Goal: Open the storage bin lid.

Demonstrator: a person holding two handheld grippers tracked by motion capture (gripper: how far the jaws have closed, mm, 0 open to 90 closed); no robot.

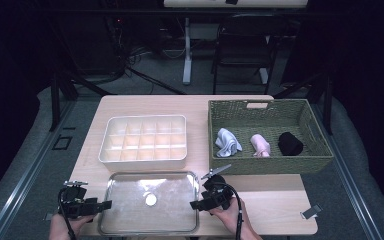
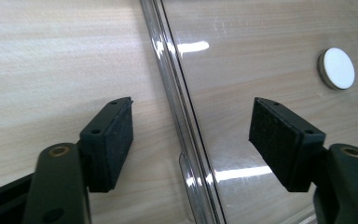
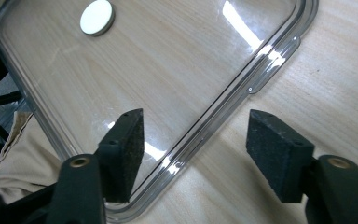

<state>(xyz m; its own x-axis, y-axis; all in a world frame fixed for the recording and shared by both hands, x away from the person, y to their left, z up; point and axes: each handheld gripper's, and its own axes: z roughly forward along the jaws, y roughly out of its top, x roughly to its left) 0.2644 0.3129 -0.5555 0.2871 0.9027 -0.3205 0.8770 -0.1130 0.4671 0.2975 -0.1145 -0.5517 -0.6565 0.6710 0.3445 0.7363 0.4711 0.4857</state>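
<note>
Straddling the clear lid's long edges, our two pairs of jaws stood apart with no pad pressing on anything. In the left gripper view the left gripper [image 2: 191, 140] had the lid's raised rim running up between its pads, one pad over bare table and the other over the clear panel. In the right gripper view the right gripper [image 3: 196, 151] sat the same way across the opposite rim. So we held nothing at that moment; both sets of jaws were moderately wide and the clear lid [image 1: 172, 202] lay flat on the table [image 1: 265, 200], its small white knob [image 1: 151, 199] at its centre.

From the high view, the lid lay at six o'clock on the table, with the left gripper at its nine o'clock edge and the right gripper at its three o'clock edge. The white divided box [image 1: 143, 142] sat just beyond the lid at twelve o'clock, uncovered and seemingly empty. The woven basket [image 1: 260, 165] stood at about two o'clock, holding three rolled cloths: pale blue [image 1: 228, 142], pink [image 1: 260, 145] and black [image 1: 290, 143].

We judged the step to be the lid set down, clear of the box. The next move probably called for reaching to the basket for a cloth.
</note>
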